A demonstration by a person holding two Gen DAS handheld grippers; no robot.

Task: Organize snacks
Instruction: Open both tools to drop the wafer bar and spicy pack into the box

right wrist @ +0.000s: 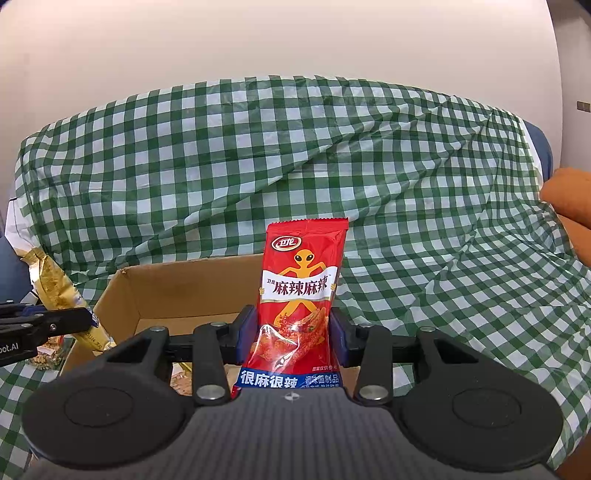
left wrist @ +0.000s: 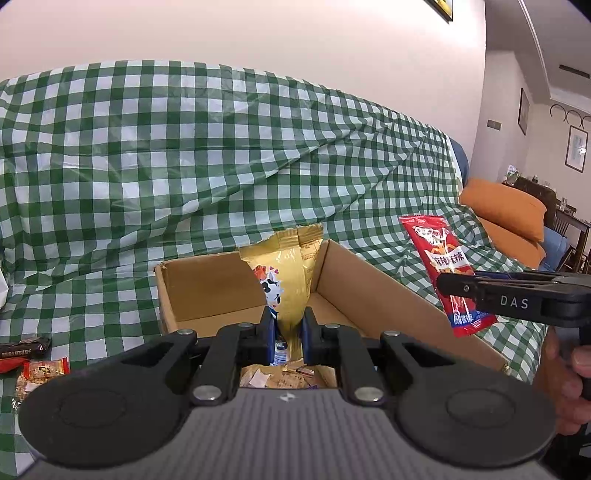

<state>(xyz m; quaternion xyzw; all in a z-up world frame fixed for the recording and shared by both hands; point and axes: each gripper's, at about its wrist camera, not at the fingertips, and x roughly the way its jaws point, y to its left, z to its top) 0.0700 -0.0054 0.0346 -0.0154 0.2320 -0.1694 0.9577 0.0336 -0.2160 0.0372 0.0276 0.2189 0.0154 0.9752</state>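
Left hand-held gripper (left wrist: 287, 332) view alone shows loose snacks (left wrist: 33, 363).

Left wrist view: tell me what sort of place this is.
Probably a home living room. A green checked cloth is draped over what seems a sofa, with an orange cushion beside it, framed pictures on the wall, and a dining table behind.

I see a plain pale wall (left wrist: 258, 33) behind a sofa draped in a green-and-white checked cloth (left wrist: 184, 155). An orange cushion (left wrist: 506, 210) lies at its right end. Further right, framed pictures (left wrist: 576, 147) hang above a dark wooden table and chair (left wrist: 569, 218). The light is soft and even.
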